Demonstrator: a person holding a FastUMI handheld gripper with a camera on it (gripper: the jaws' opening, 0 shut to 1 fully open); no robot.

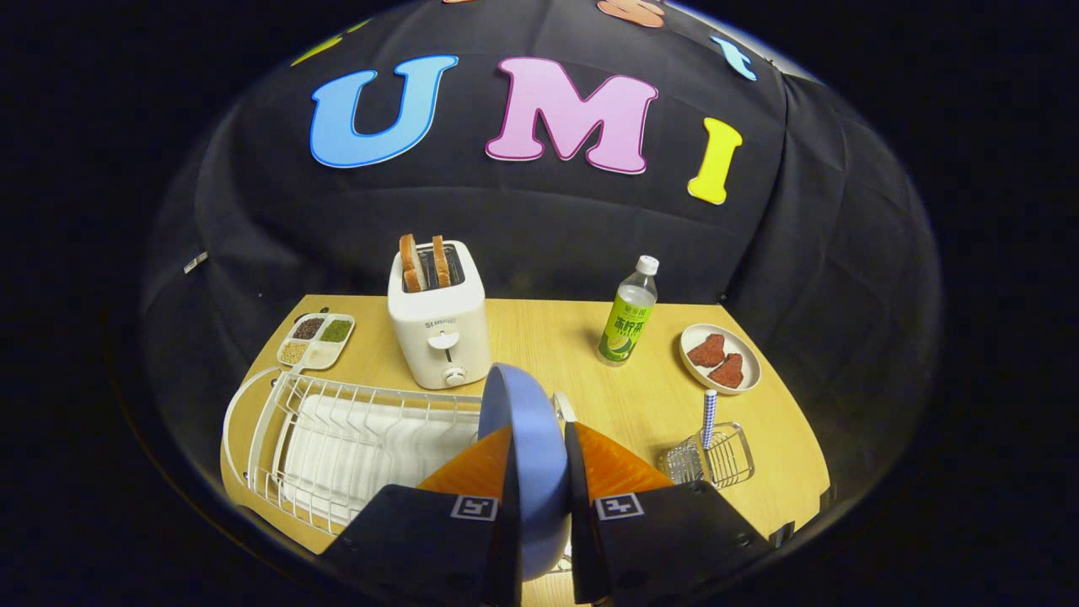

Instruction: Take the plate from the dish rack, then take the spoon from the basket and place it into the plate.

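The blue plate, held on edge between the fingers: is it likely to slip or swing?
The blue plate looks rigid and smooth, so it may slip. The gripper pinches it edge-on, upright, so it could pivot. Probably light for its size.

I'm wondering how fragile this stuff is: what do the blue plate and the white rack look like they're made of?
The blue plate, clamped on edge between the jaws of the gripper, looks like matte plastic or melamine: even colour, soft sheen, no glassy glare, though glazed ceramic can't be ruled out. The dish rack looks like white-coated metal wire, judging by its thin bent rods, over a smooth white tray, probably plastic.
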